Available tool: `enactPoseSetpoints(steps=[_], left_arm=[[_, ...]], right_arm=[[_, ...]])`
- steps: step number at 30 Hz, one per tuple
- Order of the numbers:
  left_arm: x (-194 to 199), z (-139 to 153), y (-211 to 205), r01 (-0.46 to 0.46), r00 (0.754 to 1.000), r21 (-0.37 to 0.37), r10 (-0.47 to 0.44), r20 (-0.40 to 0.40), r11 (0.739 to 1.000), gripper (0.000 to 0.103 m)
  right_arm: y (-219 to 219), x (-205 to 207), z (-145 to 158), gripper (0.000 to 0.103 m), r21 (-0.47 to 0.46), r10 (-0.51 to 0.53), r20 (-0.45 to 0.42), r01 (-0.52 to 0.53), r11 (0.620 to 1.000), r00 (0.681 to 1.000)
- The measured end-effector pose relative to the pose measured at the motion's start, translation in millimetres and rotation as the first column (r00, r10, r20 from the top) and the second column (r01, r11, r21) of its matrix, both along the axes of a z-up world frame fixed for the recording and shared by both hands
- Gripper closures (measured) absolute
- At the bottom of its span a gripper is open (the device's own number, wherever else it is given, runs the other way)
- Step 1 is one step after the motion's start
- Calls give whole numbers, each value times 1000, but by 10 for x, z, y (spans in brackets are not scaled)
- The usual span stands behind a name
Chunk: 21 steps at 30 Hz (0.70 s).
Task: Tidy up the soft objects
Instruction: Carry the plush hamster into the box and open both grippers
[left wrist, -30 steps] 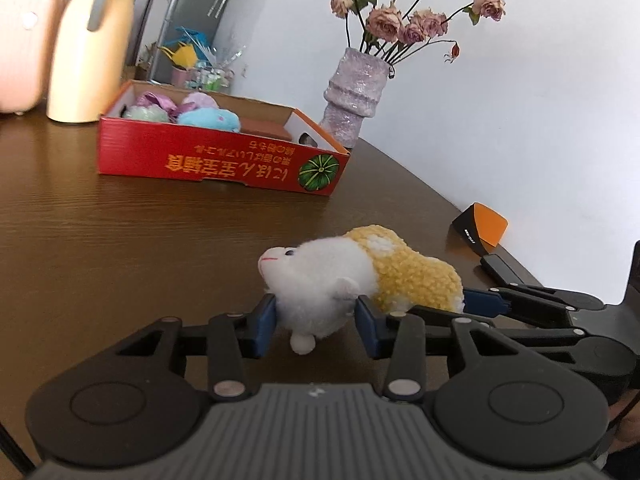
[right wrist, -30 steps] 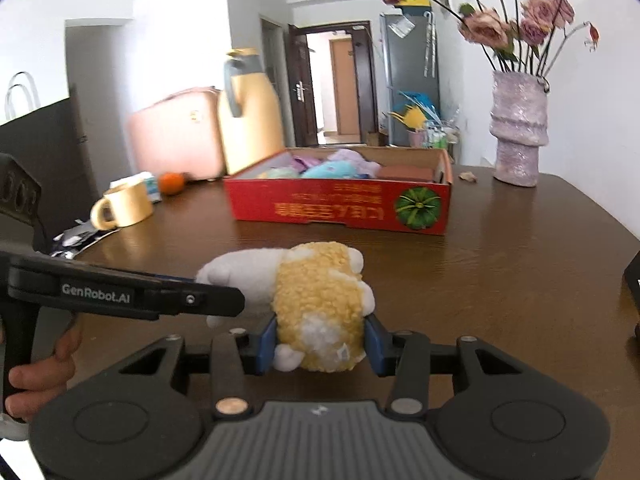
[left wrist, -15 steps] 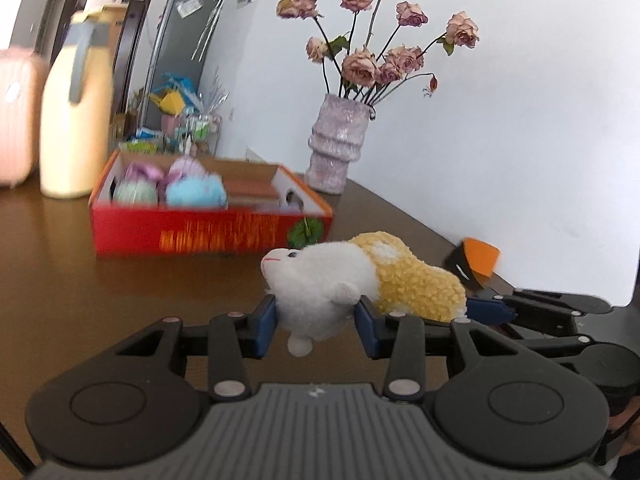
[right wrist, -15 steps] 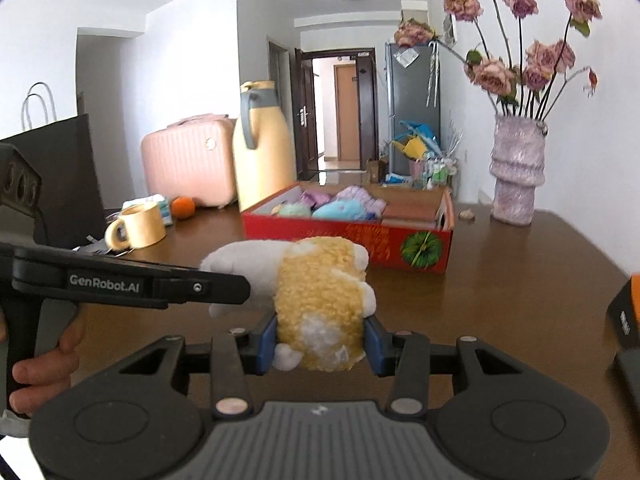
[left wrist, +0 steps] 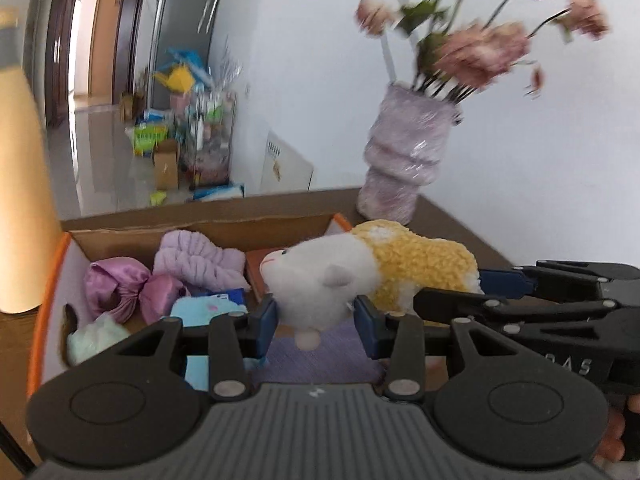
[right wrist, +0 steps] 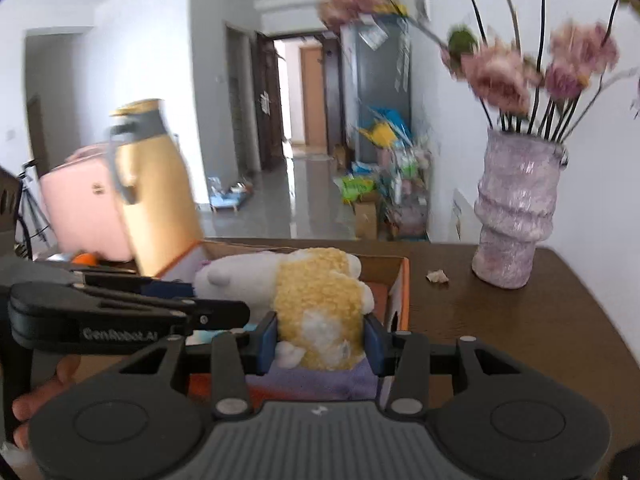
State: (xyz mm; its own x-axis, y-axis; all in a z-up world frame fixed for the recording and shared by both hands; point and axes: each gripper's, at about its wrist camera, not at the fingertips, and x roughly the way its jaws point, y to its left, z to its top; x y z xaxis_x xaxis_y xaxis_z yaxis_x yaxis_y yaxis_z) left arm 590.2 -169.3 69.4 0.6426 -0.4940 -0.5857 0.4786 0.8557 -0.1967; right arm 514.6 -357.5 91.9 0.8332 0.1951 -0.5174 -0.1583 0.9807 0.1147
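A white and yellow plush animal [left wrist: 360, 276] hangs in the air over the open cardboard box [left wrist: 208, 224]. My left gripper [left wrist: 316, 320] is shut on its white head end. My right gripper [right wrist: 320, 338] is shut on its yellow rear [right wrist: 320, 304], and in the left wrist view that gripper [left wrist: 448, 290] comes in from the right. Inside the box lie a lilac fluffy piece [left wrist: 200, 258], a purple satin bow [left wrist: 120, 288], a light blue toy [left wrist: 204, 308], a mint one [left wrist: 96, 336] and a purple cloth [left wrist: 316, 360] right below the plush.
A lilac vase with pink flowers [right wrist: 516, 216] stands on the brown table [right wrist: 520, 328] right of the box. A tall yellow jug [right wrist: 156, 184] and a pink suitcase [right wrist: 80, 204] stand behind the box on the left. A small crumpled scrap [right wrist: 438, 276] lies near the vase.
Both grippers have lifted the plush off the table and carried it forward to above the box. The box and vase now look much nearer.
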Motion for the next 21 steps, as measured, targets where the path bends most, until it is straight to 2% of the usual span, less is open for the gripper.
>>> enactPoseSetpoints(steps=[4, 8, 13, 21], left_arm=[[386, -302, -38, -30, 996, 39, 33, -86, 999, 60], [451, -432, -7, -42, 995, 50, 46, -92, 998, 60], [332, -282, 121, -42, 998, 70, 45, -44, 997, 59], [-40, 265, 556, -140, 990, 88, 137, 45, 986, 57]], right_arm=[[-38, 560, -173, 59, 26, -25, -127, 29, 999, 992], [16, 824, -360, 57, 31, -59, -204, 67, 997, 977], [136, 800, -256, 54, -5, -91, -157, 92, 996, 983], [236, 573, 192, 54, -79, -106, -99, 99, 992, 989]])
